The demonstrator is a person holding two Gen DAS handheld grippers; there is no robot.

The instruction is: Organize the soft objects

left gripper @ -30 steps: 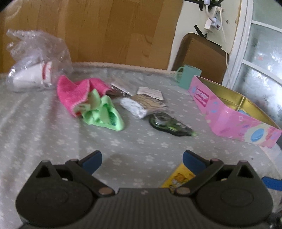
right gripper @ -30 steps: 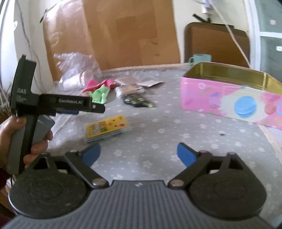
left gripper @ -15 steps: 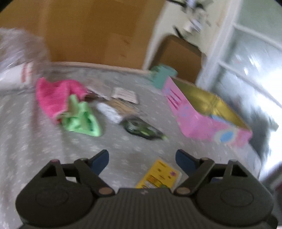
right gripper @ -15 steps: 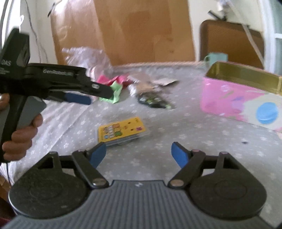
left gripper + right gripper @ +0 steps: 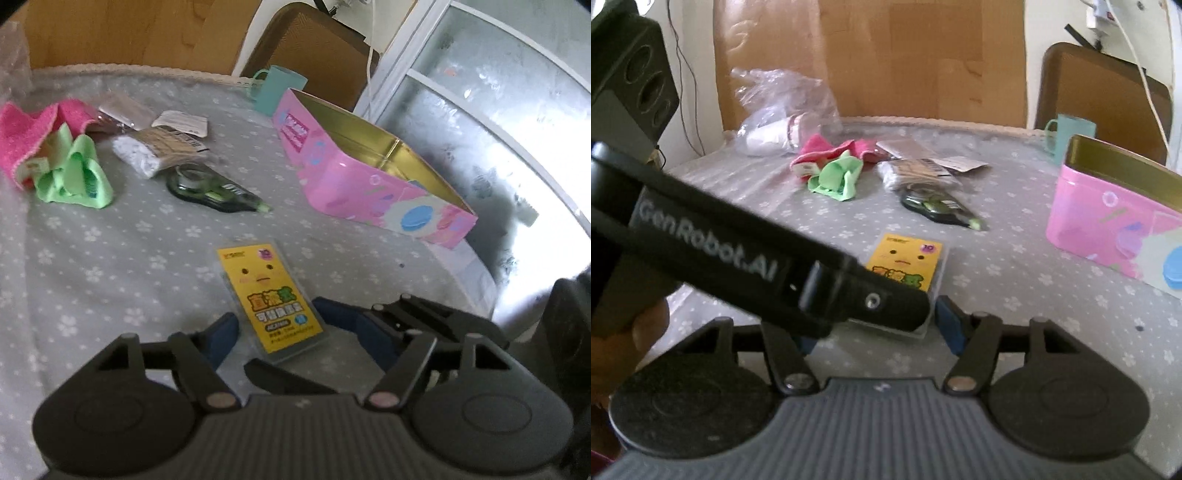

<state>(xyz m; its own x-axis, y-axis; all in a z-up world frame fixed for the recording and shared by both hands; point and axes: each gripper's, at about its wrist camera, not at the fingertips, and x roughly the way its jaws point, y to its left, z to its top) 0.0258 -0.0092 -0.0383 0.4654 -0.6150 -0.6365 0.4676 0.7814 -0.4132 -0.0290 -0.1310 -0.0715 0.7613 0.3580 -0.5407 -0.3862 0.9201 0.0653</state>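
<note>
Both tools, left (image 5: 275, 332) and right (image 5: 875, 326), closing astride yellow pack (image 5: 269, 295) at table's near edge, likely to lift it.

Yellow card pack (image 5: 910, 271): near end hidden behind left gripper (image 5: 886, 306) body. Pink tin (image 5: 1115, 225): right end cut by frame edge. Print on pack too blurred to read.
</note>
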